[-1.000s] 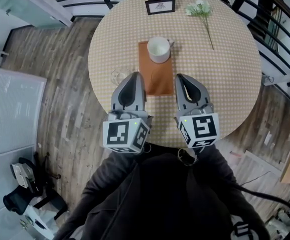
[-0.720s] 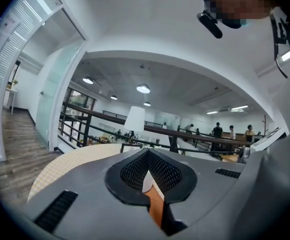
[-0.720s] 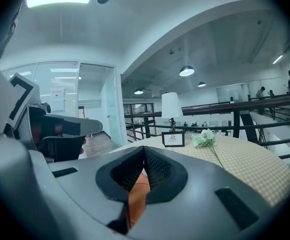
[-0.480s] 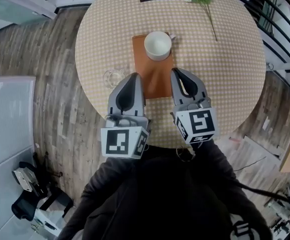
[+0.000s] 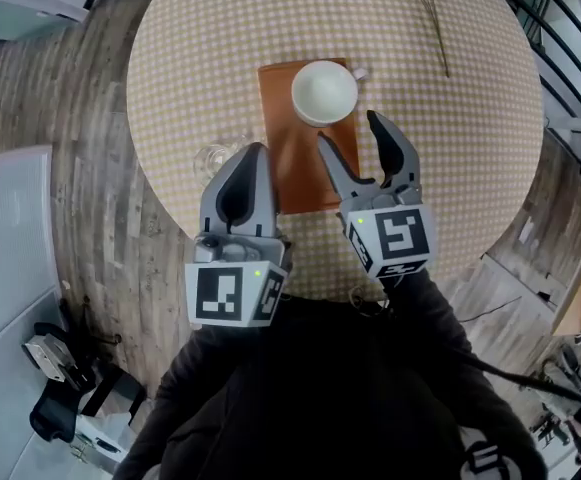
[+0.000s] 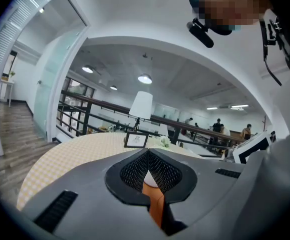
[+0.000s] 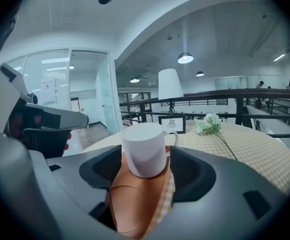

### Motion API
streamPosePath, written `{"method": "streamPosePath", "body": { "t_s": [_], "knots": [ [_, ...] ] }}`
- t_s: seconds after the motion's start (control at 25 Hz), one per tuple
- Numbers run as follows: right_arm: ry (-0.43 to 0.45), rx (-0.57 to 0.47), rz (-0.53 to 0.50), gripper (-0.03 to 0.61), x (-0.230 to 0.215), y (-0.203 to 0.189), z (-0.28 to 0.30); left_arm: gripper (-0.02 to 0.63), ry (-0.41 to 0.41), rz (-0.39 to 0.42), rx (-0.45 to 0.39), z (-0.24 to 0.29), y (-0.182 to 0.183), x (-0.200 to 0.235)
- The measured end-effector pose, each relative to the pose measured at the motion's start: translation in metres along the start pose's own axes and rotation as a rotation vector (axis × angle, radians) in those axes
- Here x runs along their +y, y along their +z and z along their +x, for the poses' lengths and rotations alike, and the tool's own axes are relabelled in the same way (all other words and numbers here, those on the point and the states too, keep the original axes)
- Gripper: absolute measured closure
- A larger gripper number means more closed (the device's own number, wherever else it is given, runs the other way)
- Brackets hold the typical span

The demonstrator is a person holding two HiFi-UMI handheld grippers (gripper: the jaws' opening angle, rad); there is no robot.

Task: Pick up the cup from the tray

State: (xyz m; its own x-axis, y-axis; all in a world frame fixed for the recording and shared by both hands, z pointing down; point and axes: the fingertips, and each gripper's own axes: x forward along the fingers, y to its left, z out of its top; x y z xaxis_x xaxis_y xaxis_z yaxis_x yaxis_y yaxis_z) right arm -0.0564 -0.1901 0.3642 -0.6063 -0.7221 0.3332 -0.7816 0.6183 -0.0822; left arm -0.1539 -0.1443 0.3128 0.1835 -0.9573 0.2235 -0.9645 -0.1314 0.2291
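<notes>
The white cup (image 5: 324, 91) stands at the 12 o'clock end of the orange tray (image 5: 292, 158) on the round worktop (image 5: 170, 78). The right tool (image 5: 347, 128) has just been opening its jaws, and the cup sits just past them, untouched as far as I can see. The left tool (image 5: 251, 154), at the tray's 8 o'clock, is closed and empty.

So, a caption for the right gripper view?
Right gripper, jaws just opened and empty, facing the white cup on the orange tray.

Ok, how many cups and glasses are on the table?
2. A white cup stands on the far end of the tray; what looks like a clear glass stands just left of the tray. Part of the table is hidden, so there may be more.
</notes>
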Motion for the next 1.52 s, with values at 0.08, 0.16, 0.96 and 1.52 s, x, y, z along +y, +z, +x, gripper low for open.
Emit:
{"method": "streamPosePath", "body": {
  "t_s": [0.08,0.16,0.96,1.52],
  "knots": [
    [0.016,0.009,-0.007,0.303,0.001,0.0,0.011,0.607,0.002,-0.007,0.01,0.004,-0.001,0.005],
    [0.031,0.024,-0.007,0.286,0.002,-0.001,0.019,0.607,0.008,-0.017,0.024,0.006,-0.002,0.009],
    [0.045,0.02,-0.151,0.222,0.004,0.0,0.063,0.607,0.034,-0.049,0.083,0.023,-0.025,0.027],
    [0.062,-0.097,-0.073,0.218,0.0,0.025,0.055,0.607,0.055,-0.035,0.072,0.018,-0.019,0.028]
  ]
}}
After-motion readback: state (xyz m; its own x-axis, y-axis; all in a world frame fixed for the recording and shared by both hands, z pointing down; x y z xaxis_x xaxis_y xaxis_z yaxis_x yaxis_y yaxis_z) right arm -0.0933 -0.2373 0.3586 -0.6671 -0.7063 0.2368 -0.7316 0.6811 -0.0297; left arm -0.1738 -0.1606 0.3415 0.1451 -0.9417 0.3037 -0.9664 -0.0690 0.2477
